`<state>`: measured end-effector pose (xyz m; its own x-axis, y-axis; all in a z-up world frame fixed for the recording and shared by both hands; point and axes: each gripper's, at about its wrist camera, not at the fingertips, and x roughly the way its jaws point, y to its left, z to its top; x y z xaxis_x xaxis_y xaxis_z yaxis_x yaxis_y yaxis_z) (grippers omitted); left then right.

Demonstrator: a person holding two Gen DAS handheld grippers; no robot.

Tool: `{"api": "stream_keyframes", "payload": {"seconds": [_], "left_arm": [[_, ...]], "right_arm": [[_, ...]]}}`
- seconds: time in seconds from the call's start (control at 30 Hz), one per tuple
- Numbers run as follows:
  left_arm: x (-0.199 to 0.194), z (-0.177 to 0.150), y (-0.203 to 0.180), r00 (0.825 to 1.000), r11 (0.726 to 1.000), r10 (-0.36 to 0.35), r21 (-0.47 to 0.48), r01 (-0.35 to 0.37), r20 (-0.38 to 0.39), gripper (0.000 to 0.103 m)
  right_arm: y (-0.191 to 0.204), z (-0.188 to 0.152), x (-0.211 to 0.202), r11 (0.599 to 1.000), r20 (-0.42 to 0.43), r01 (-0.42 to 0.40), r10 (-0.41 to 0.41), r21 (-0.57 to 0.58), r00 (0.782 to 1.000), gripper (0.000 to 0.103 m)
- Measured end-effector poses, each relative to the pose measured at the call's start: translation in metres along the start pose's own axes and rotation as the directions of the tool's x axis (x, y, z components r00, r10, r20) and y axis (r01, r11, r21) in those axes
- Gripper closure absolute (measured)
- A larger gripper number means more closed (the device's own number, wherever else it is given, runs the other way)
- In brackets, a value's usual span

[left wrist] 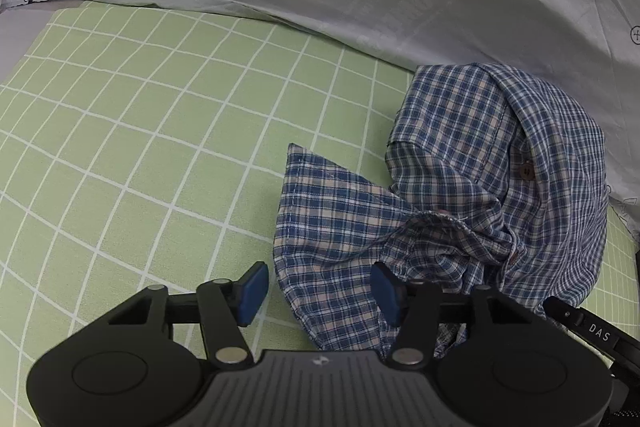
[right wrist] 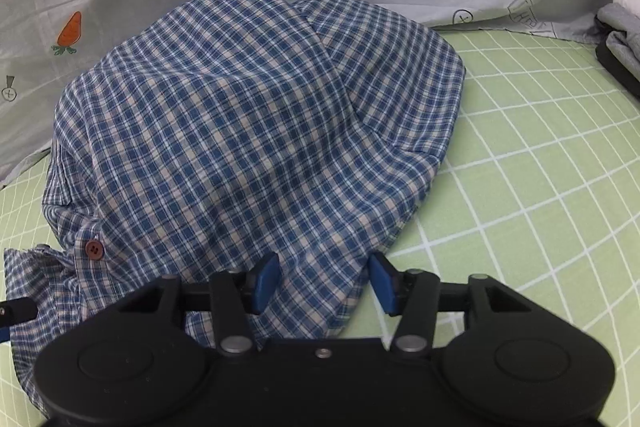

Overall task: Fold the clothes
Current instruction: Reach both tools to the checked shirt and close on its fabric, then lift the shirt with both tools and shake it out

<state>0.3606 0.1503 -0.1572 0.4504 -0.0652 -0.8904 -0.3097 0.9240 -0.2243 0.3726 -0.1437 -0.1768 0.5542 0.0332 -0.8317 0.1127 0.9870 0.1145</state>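
both grippers, left gripper [left wrist: 316, 293] and right gripper [right wrist: 324, 281], gape wide over the near hem, gripping nothing. plaid button-up shirt [right wrist: 248, 115] lies crumpled (no neat fold visible) on the green checked sheet [left wrist: 140, 131]; folding remains.

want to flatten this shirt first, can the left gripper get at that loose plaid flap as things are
Probably yes. The left gripper is open, with the plaid flap of the shirt lying right ahead, its edge between the fingers. Nothing lies over it on the green sheet.
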Motion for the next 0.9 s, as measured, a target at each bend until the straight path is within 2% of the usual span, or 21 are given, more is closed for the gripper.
{"api": "stream_keyframes", "payload": {"seconds": [0.03, 0.07, 0.1, 0.2, 0.37, 0.67, 0.8, 0.9], "left_arm": [[0.003, -0.001, -0.001, 1.0, 1.0, 0.01, -0.009, -0.01, -0.008, 0.075], [0.004, -0.005, -0.001, 1.0, 1.0, 0.016, -0.02, -0.016, -0.011, 0.089], [0.004, -0.009, 0.0, 1.0, 0.999, 0.017, -0.033, -0.017, -0.013, 0.099], [-0.004, -0.023, -0.002, 0.999, 0.998, 0.043, -0.034, -0.044, -0.017, 0.1], [-0.034, -0.06, 0.0, 0.998, 0.997, 0.06, -0.057, -0.061, -0.02, 0.1], [-0.108, -0.173, 0.008, 0.989, 0.986, 0.14, -0.08, -0.144, -0.049, 0.101], [-0.144, -0.214, 0.014, 0.982, 0.977, 0.188, -0.103, -0.189, -0.016, 0.101], [-0.165, -0.231, 0.011, 0.976, 0.971, 0.218, -0.109, -0.214, 0.022, 0.101]], "right_arm": [[0.001, -0.001, -0.001, 1.0, 0.001, -0.003, 0.003, -0.02, 1.0, 0.079], [0.001, -0.002, -0.003, 0.999, 0.001, -0.008, 0.008, -0.031, 1.0, 0.086], [-0.002, -0.004, -0.005, 0.999, 0.0, -0.017, 0.017, -0.027, 1.0, 0.093], [-0.011, -0.014, -0.017, 0.999, 0.005, -0.032, 0.032, -0.038, 0.999, 0.099], [-0.029, -0.042, -0.062, 0.991, 0.033, -0.061, 0.066, -0.121, 0.997, 0.1], [-0.067, -0.13, -0.145, 0.973, -0.069, -0.16, 0.151, -0.167, 0.986, 0.1], [-0.079, -0.146, -0.166, 0.96, -0.062, -0.206, 0.198, -0.189, 0.978, 0.1], [-0.088, -0.156, -0.182, 0.949, -0.056, -0.239, 0.232, -0.207, 0.971, 0.1]]}}
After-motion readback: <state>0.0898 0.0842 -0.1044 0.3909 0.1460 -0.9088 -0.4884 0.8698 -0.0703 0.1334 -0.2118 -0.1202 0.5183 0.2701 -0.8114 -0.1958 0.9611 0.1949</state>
